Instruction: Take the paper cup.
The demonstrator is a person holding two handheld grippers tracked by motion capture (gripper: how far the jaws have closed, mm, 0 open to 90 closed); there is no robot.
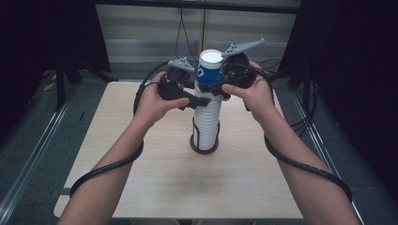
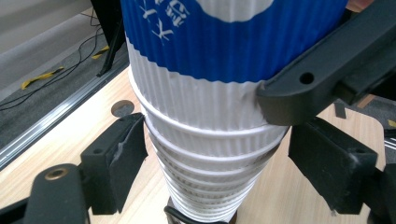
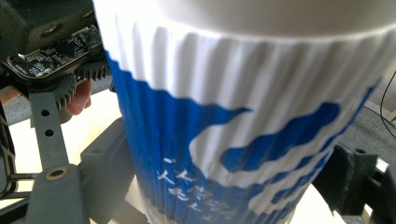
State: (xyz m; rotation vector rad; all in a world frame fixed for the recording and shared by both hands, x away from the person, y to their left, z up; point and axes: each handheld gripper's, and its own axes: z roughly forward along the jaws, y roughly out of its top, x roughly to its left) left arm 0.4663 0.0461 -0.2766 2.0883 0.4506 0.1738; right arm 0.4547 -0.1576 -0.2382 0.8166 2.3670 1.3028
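Right now my right tongs (image 1: 217, 89) grip the blue cup (image 1: 209, 68) atop the stack (image 1: 207, 124) mid-worktop (image 1: 141, 187), ready to lift it; my left tongs (image 1: 199, 100) straddle the stack just below, half wide, seemingly to steady it
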